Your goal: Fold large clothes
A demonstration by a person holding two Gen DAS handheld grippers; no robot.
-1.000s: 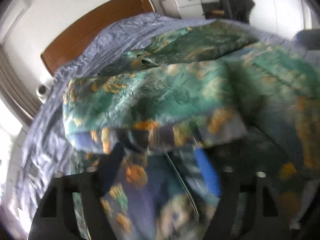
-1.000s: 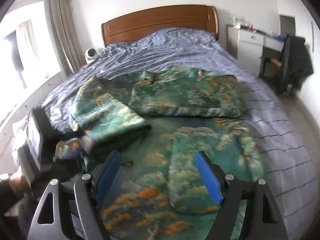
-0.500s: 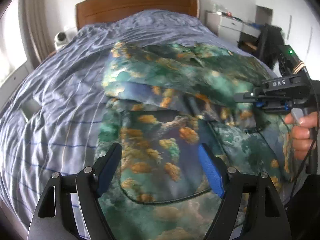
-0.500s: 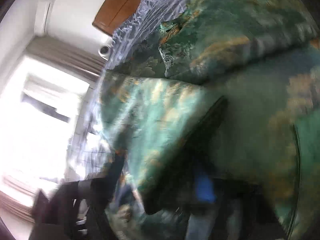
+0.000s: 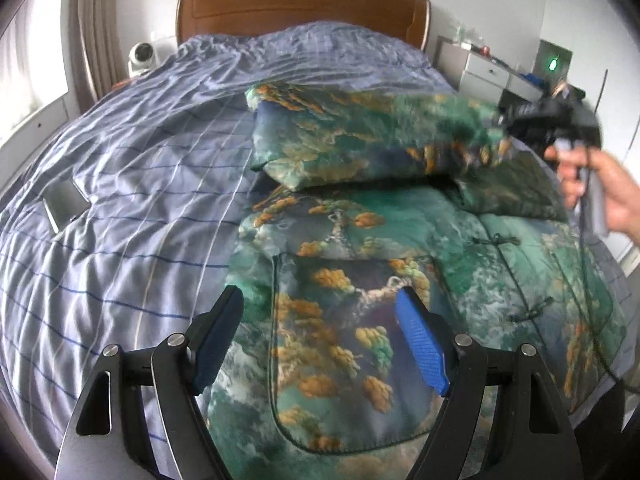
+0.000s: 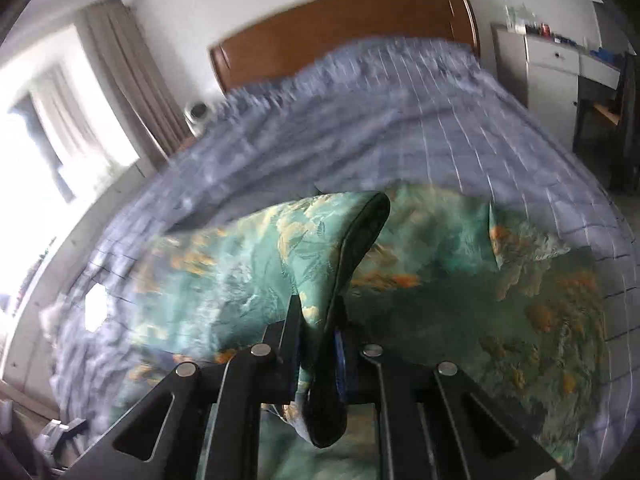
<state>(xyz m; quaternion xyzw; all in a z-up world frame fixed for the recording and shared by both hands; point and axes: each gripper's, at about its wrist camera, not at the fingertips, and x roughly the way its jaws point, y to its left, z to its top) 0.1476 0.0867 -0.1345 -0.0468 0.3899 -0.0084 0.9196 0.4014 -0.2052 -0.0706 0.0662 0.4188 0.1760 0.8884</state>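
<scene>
Bedspread [image 5: 132, 184] under robe [image 5: 344, 320]; right fingers [image 6: 294, 332] clamp its edge, left fingers [image 5: 218, 336] apart above.

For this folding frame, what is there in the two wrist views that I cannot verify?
- Right gripper, right wrist view: its pads are buried in the pinched garment, so pad contact is hidden.
- Same view: motion blur smears the bedspread.
- Left wrist view: the right gripper is blurred, its fingertips hidden by cloth.
- Left wrist view: the flat grey object is unidentifiable.
</scene>
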